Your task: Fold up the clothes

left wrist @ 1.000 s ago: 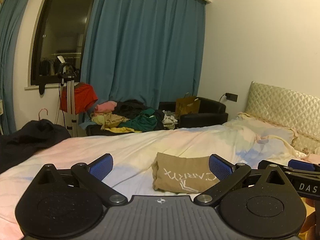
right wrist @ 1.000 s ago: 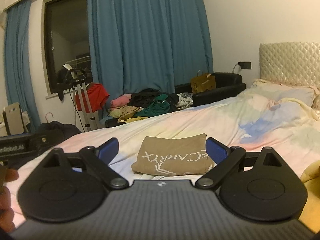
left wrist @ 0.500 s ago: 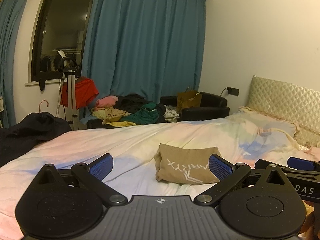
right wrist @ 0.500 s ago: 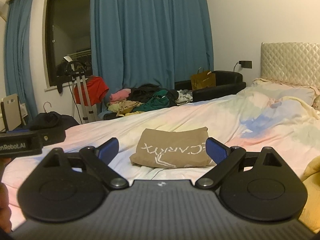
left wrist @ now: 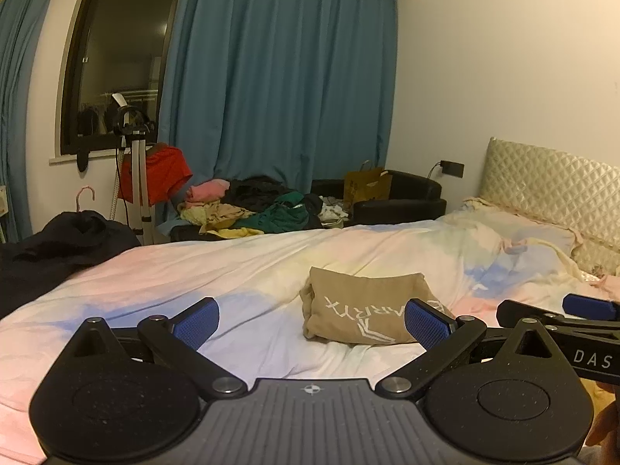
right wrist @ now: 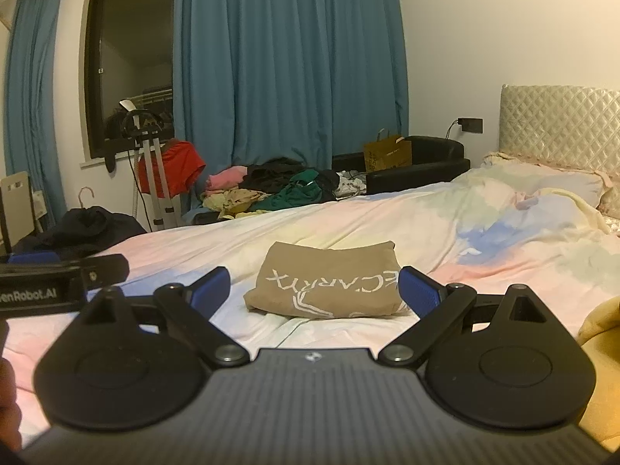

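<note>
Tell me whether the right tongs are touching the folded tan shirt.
Apart. In the right wrist view the right tongs stand open, and bedsheet shows between them and the folded tan shirt.

Teal curtains (left wrist: pixel 279 89) over a dark window (left wrist: pixel 116 62), tripod (left wrist: pixel 133 178) draped with a red garment (left wrist: pixel 159 172) below the window, black armchair (right wrist: pixel 422 159) (paper bag (right wrist: pixel 387 153) on it) right of the curtains, quilted headboard (right wrist: pixel 562 120) far right

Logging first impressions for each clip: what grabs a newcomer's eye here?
A tan folded garment with white lettering lies mid-bed on the pastel sheet, framed by the open right hand-held gripper. Behind it, a heap of unfolded clothes sits below the blue curtains.
</note>
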